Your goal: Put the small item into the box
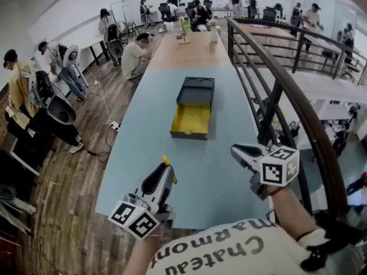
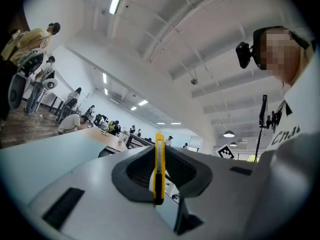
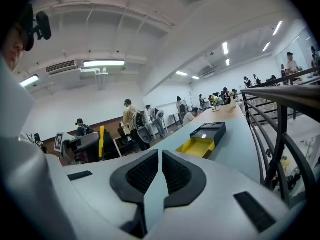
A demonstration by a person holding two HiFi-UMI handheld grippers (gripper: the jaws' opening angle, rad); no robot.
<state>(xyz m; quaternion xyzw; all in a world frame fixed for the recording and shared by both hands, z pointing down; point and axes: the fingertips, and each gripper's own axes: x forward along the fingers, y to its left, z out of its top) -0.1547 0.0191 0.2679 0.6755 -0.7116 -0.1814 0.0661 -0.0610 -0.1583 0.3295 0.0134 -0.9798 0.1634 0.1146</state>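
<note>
Foreground first: pinching the small yellow item [image 2: 159, 170] between the ribbed pads of the left gripper [image 2: 159, 156], clamping it edge-on and upright, with its top end poking past the jaw tips. Hovering low over the near end of the pale blue table [image 1: 213, 179], nose pointing ahead toward the target. Idling off to the right with the right gripper [image 3: 160, 170], jaws drawn together to a sliver, carrying nothing, floating near the table's right edge beside the dark railing [image 1: 287, 99]. Looking further up the table now and spotting the box [image 1: 195, 90] well ahead of both tools, black shell at the back, yellow drawer [image 1: 191, 121] pulled out toward the near side and showing nothing inside from here. Judging the carry as barely begun: item secured, whole reach to the drawer yet to do. Watching for trouble from here: gripping such a thin strip by its flat sides, so risking a pivot or a slide in the pads on any quick swing forward; letting go too high, so risking a bounce out of the shallow drawer onto the table or off toward the railing side; overshooting onto the black shell instead of the yellow tray; nudging the box on arrival, with nothing bracing it. Beyond all that, only a wooden tabletop [image 1: 189, 53] and a seated person [image 1: 135, 56] far off.
</note>
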